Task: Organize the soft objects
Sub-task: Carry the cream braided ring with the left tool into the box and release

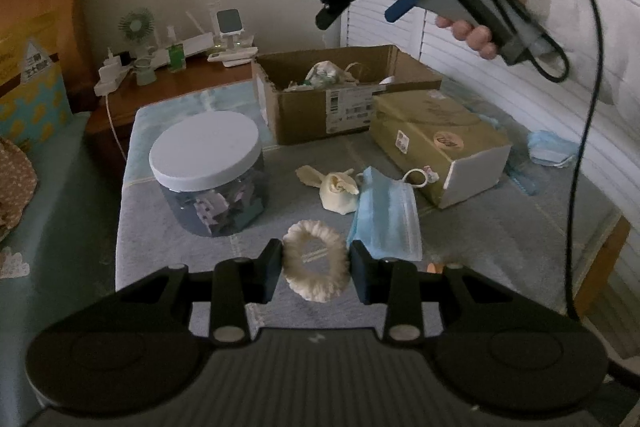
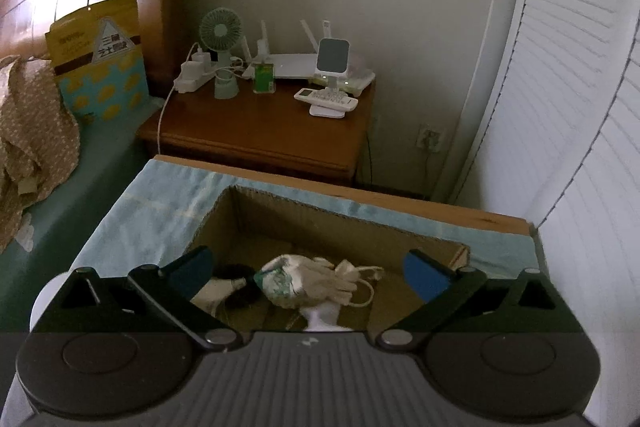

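Observation:
My left gripper is shut on a cream fluffy scrunchie, held just above the grey-blue cloth on the table. Beyond it lie a blue face mask and a cream rolled cloth. An open cardboard box at the back holds soft items. My right gripper hangs open over that box, nothing between its blue pads. Below it are a pale patterned bundle and white gloves. In the left wrist view a hand holds the right gripper high above the box.
A clear jar with a white lid stands left of the scrunchie. A tan package lies right of the box, another blue mask behind it. A wooden nightstand with a fan and chargers is behind the table. White slatted doors close the right side.

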Tool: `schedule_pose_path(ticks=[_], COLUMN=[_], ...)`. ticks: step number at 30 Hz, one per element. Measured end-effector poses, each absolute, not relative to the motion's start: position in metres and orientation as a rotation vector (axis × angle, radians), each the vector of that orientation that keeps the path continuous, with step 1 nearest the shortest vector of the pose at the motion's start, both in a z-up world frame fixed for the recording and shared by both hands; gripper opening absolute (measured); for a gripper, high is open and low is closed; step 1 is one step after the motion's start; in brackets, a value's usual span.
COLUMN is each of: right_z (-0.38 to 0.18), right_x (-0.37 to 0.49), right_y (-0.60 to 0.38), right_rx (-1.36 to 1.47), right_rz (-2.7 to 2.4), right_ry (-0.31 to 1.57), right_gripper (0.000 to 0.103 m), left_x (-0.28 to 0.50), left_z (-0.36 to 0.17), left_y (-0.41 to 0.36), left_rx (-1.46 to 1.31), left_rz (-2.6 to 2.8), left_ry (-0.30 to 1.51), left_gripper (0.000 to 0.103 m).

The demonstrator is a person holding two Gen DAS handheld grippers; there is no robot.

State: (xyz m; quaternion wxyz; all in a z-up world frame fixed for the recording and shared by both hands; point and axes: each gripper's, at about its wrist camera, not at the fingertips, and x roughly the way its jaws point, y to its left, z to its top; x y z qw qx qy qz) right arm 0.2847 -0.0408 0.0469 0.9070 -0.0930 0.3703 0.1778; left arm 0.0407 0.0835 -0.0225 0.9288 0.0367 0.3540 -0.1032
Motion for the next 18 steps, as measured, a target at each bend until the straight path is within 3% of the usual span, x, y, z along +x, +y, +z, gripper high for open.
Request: schedule_pose_path(ticks=[18], right_z=[0.043], right_x=[0.164], right_y=[-0.095], right_rx=[-0.212], right_rz=[0.453], right_ry=[0.658], right_gripper=[0.103], left_x=[0.073], left_z=[0.002], left_y=[0.073], left_rx=[0.111], left_rz=[-0.300], left_ry=[0.717], left_gripper=[0.035])
